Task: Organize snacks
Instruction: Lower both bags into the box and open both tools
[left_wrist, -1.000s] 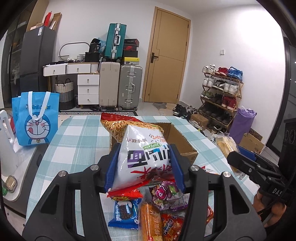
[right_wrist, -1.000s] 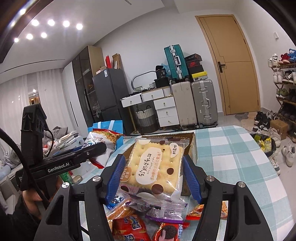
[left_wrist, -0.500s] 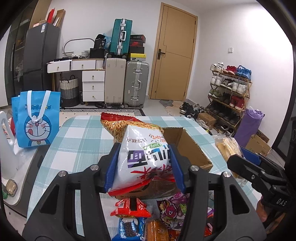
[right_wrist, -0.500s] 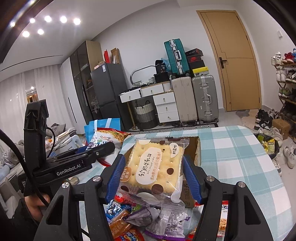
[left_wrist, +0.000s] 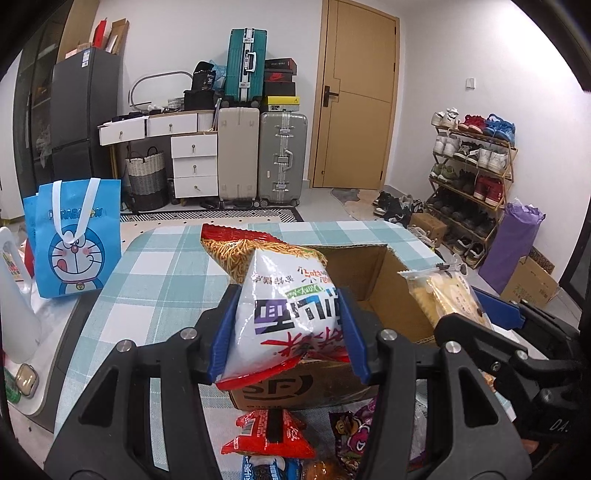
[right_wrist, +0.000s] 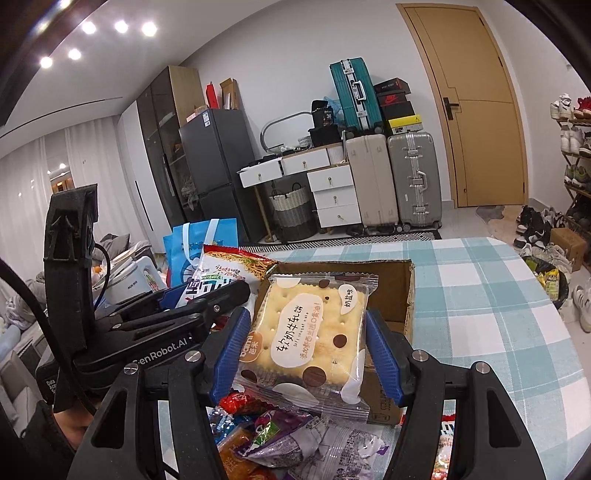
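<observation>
Cardboard box (left_wrist: 373, 280) now right under both loads; a second back, sat further ahead with loose packets in between. Left claw (left_wrist: 288, 332) clamped on white noodle-snack bag (left_wrist: 284, 306), bag hanging over box's near-left corner. Right claw (right_wrist: 308, 350) clamped on cracker pack (right_wrist: 314, 328), held above box's near wall (right_wrist: 380, 398), open cavity just beyond. Grip on both unchanged. Means carry leg looks nearly done: next up, likely push a bit further over the opening, then release. Remaining snack pile (right_wrist: 295, 439) lying on checked worktop (right_wrist: 498, 295) just in front of box, so plenty of trips left. Risk: bulky bag snagging box flap.
</observation>
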